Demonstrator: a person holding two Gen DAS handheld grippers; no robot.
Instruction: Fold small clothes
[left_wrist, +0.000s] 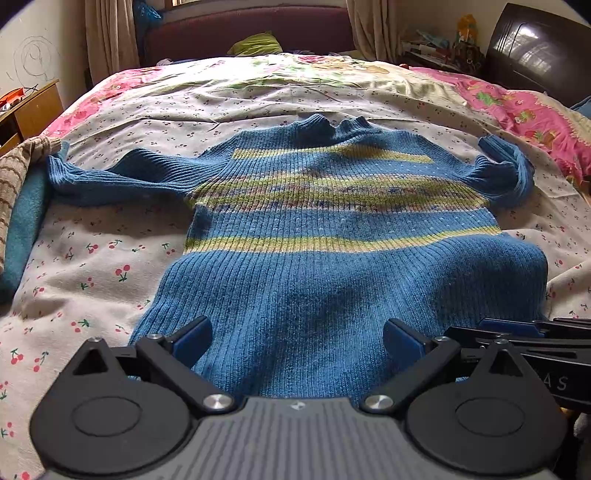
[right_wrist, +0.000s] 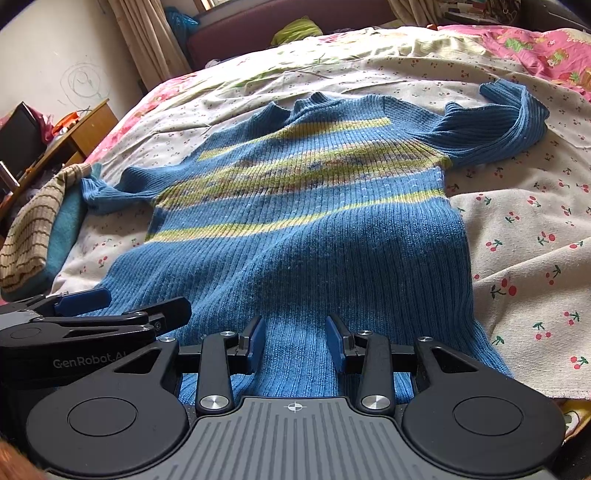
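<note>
A blue ribbed sweater with yellow-green stripes lies flat on the bed, collar at the far end and hem towards me. Its left sleeve stretches out sideways. The right sleeve is bent back on itself. My left gripper hovers over the hem's left part with its jaws spread wide and nothing pinched. My right gripper is open over the hem's right part, the knit lying under the gap between its blue pads. Each gripper shows in the other's view: left gripper, right gripper.
The bed carries a white cherry-print sheet and a pink floral quilt. A beige striped cloth on a teal towel lies at the left edge. A wooden nightstand stands left, a dark cabinet far right.
</note>
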